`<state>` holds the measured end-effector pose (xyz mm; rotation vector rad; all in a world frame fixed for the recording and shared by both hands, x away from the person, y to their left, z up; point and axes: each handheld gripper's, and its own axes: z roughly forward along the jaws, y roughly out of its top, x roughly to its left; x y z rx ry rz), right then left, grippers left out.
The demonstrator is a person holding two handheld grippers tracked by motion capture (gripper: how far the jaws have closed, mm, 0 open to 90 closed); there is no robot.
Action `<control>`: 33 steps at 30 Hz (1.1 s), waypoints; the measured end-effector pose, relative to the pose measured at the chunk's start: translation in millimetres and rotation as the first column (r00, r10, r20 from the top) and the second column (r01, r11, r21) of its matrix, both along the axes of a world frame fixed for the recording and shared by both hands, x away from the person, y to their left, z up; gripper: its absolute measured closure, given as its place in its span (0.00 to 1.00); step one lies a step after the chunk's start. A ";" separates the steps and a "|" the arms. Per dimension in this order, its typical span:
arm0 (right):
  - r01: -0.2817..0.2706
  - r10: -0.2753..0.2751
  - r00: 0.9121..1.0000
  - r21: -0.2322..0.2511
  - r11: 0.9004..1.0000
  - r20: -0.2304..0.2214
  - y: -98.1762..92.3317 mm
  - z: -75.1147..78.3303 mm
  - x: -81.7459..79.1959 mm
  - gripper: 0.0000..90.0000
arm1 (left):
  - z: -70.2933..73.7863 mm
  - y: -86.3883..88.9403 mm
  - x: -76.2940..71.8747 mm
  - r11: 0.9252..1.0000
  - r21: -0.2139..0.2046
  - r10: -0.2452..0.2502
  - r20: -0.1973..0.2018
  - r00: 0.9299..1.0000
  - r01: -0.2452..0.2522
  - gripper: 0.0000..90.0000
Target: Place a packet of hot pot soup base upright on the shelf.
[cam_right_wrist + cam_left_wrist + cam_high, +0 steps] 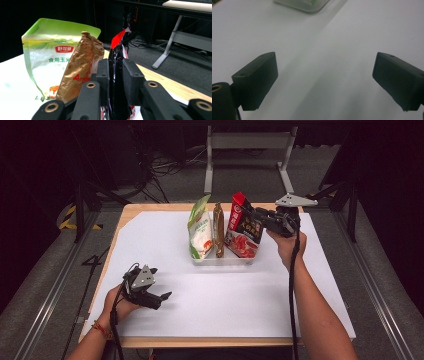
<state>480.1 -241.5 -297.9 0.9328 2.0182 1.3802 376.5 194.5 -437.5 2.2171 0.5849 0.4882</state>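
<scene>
So the red-and-black snack pouch is what's being worked on here. It's standing upright in the clear tray, at the end nearest the right claw, which has come in from the side and has the pouch's upper edge between its jaws. In the right gripper view the black pouch runs straight up between the two pads, and there's a sliver of a gap on at least one side, so to me the jaws sit loosely around it rather than clamping it. I'd call that claw released, just barely.

Right beside the pouch, on its far side from the claw, is the crinkly gold bag, and beyond that the green-and-white bag, all three lined up upright in the tray.

The left claw is parked way off from all this, low over the bare white worktop, jaws wide apart with nothing between them.

My read: this is the placing step, the pouch is in its slot and the grip is letting go. The next move should be backing the right claw straight out without dragging the pouch's top sideways, since it could tip into the gold bag.
</scene>
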 end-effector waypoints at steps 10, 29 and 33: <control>-0.009 0.009 1.000 -0.007 1.000 0.004 -1.2 1.3 -5.8 0.82 | -0.6 -0.4 -0.4 1.000 0.018 0.002 0.008 1.000 -0.003 0.08; 0.001 -0.001 1.000 -0.026 1.000 -0.005 -0.5 2.3 -16.2 0.71 | -0.6 -0.9 -0.8 1.000 0.018 0.005 0.010 1.000 -0.005 0.08; 0.001 -0.001 1.000 -0.019 1.000 -0.008 -1.7 1.5 -17.0 0.68 | -0.6 -0.9 -0.5 1.000 0.018 0.006 0.009 1.000 -0.006 0.08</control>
